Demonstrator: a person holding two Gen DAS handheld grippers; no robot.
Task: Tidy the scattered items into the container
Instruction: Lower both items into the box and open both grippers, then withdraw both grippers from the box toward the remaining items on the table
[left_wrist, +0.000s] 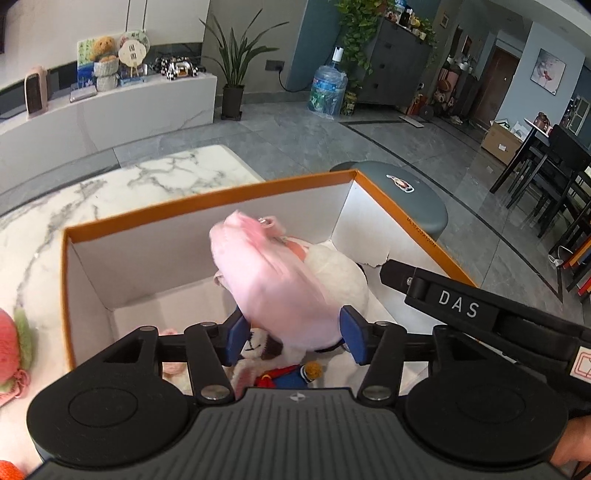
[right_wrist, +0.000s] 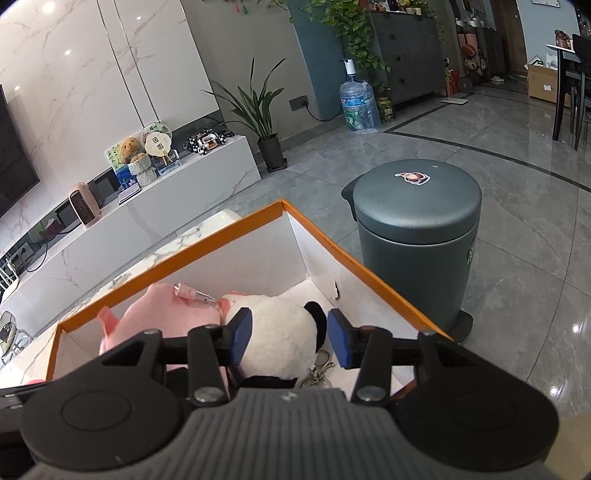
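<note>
Between the left tool's (left_wrist: 293, 338) blue pads, a blurred pink plush (left_wrist: 273, 288) sits above the orange-rimmed box (left_wrist: 207, 205); whether the pads clench it cannot be told. Beyond it lies a white-and-black plush (left_wrist: 340, 273). The right tool (right_wrist: 290, 341) hangs released over the white plush (right_wrist: 275, 332), pads apart. Left of the box, a strawberry toy (left_wrist: 14, 347) rests on the marble tabletop (left_wrist: 122, 184). A bin (right_wrist: 417, 236) stands beyond the box's right wall.
</note>
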